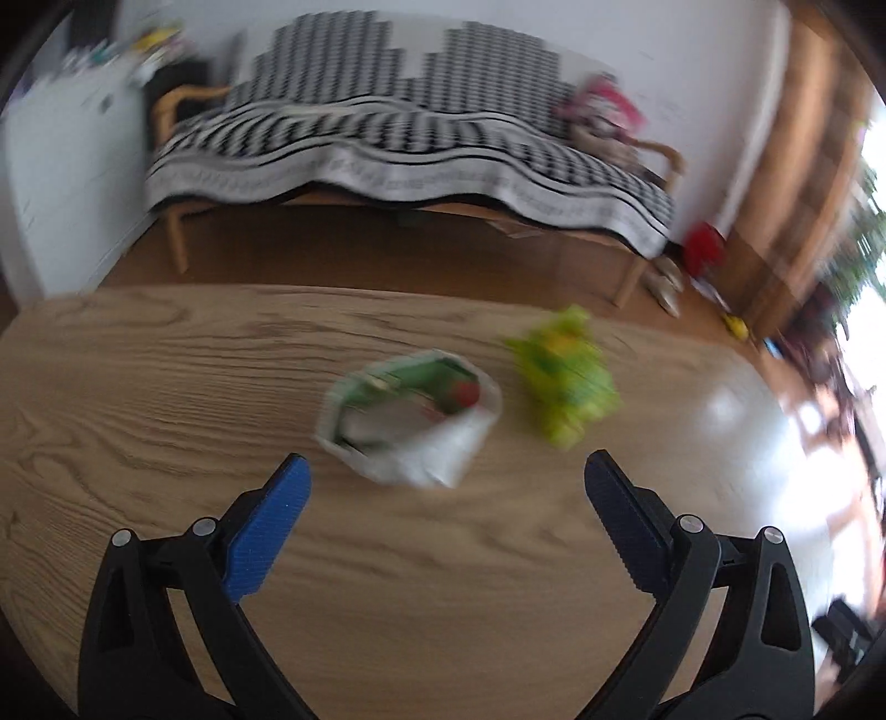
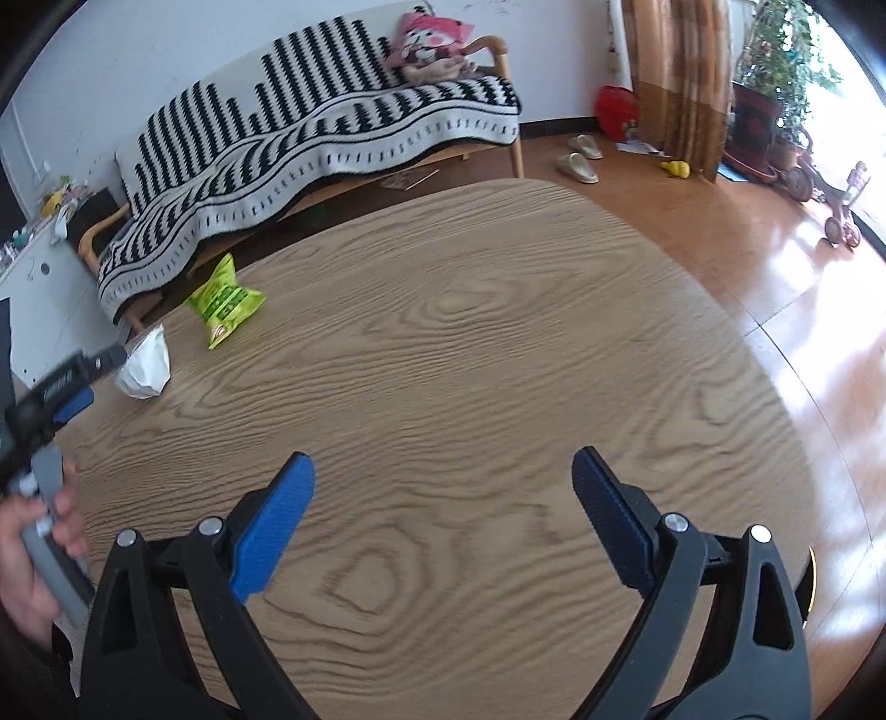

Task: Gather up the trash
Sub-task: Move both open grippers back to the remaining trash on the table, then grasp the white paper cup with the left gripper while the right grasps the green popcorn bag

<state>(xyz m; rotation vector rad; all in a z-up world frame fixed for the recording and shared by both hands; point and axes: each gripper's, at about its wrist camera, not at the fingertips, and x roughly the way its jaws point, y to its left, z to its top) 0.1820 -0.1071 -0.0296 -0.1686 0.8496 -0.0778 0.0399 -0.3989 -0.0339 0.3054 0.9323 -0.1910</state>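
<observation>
A white paper bag (image 1: 412,418) with green and red wrappers inside lies open on the wooden table (image 1: 166,387). A crumpled yellow-green snack packet (image 1: 562,382) sits just right of it. My left gripper (image 1: 446,471) hangs open above the table, just short of the bag, nothing between its fingers. In the right wrist view the same packet (image 2: 224,302) and white bag (image 2: 145,365) lie far left. My right gripper (image 2: 443,471) is open over bare wood. The left gripper (image 2: 91,374) shows at the left edge by the bag, held by a hand (image 2: 33,548).
A sofa (image 2: 310,138) under a black-and-white striped blanket stands beyond the table, a pink plush toy (image 2: 429,36) on it. Slippers (image 2: 578,158), a red bag (image 2: 614,111), a curtain (image 2: 675,77) and plants (image 2: 775,66) are on the floor to the right. A white cabinet (image 1: 61,183) stands left.
</observation>
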